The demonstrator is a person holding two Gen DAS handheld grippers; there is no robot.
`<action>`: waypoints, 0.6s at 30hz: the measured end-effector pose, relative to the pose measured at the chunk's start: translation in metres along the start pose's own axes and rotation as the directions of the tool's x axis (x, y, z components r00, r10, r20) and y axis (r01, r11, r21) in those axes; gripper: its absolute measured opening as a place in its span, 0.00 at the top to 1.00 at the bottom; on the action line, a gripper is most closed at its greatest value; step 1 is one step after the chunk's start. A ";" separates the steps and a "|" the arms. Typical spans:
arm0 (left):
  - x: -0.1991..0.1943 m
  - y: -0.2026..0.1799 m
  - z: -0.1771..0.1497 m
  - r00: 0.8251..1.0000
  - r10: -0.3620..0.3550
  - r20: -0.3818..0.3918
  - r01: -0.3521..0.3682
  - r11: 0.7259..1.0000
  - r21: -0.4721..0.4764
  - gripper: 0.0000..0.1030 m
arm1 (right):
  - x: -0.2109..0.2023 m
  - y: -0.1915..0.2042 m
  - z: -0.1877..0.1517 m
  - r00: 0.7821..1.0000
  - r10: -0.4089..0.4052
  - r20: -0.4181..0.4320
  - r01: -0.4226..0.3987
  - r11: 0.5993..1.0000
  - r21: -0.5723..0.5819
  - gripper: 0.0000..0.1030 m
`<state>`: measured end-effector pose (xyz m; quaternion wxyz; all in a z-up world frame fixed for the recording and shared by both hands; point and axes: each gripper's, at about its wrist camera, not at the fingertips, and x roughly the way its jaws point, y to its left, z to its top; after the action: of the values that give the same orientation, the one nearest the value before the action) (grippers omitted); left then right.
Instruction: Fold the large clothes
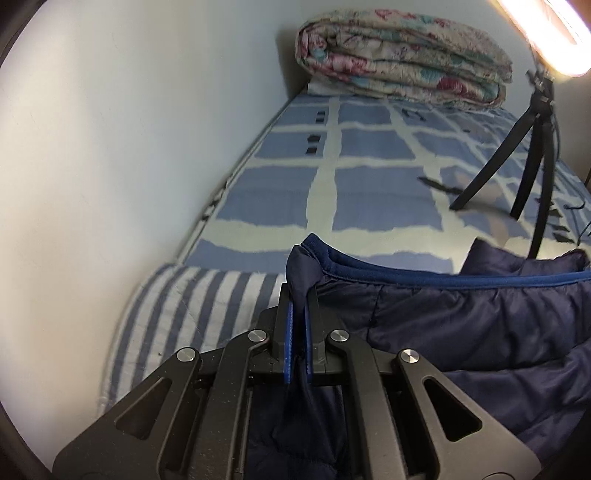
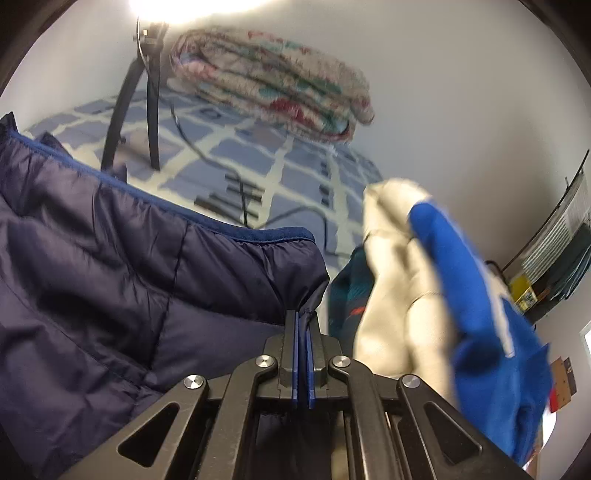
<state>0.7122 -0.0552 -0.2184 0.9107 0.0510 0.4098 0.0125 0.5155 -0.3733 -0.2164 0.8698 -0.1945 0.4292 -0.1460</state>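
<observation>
1. One navy quilted puffer jacket (image 1: 461, 325), smooth and slightly shiny with stitched channels and a brighter blue binding along its edge, hangs stretched between the two grippers above the bed.
2. The left gripper (image 1: 299, 295) has its jaws nearly closed, pinching a bunched corner of the jacket between blue pads; the fabric trails down between the black fingers.
3. The right gripper (image 2: 303, 317) has its jaws pressed close together on the jacket's other corner, the cloth gathered to a point at the tips.
4. One bed sheet (image 1: 369, 177), flat, printed in blue blocks with cream lines, covers the mattress; one striped blue-and-white cloth (image 1: 192, 306) lies at the near end below the left gripper.
5. One folded floral quilt (image 1: 402, 70), thick and soft-looking, sits at the far end against the wall (image 1: 129, 129).
6. One black tripod (image 1: 532, 155) stands on the sheet with three legs showing, under a bright lamp (image 1: 546, 33); a dark cable runs over the sheet near it.
7. A pile of clothes (image 2: 443, 288), white and bright blue over a teal piece, sits just right of the right gripper, blurred.
8. The sheet's left edge meets the wall; bare sheet lies between jacket and quilt.
</observation>
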 end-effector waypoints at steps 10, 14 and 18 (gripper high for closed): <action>-0.038 0.009 0.004 0.996 -0.086 0.028 0.088 0.991 -0.099 0.69 | -0.007 -0.020 0.002 0.986 0.166 -0.025 -0.162 0.978 0.136 0.79; -0.101 -0.012 -0.010 0.966 -0.250 0.061 0.253 0.967 -0.038 0.69 | -0.049 -0.032 -0.004 0.954 0.294 0.054 -0.299 0.927 0.228 0.76; -0.156 -0.065 -0.047 0.925 -0.379 0.019 0.374 0.920 0.121 0.69 | -0.110 -0.022 -0.032 0.864 0.486 0.132 -0.503 0.829 0.246 0.76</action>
<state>0.5725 -0.1257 -0.1399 0.9001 0.0240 0.3927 -0.1874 0.4231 -0.3534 -0.1485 0.9094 0.0398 0.4128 0.0327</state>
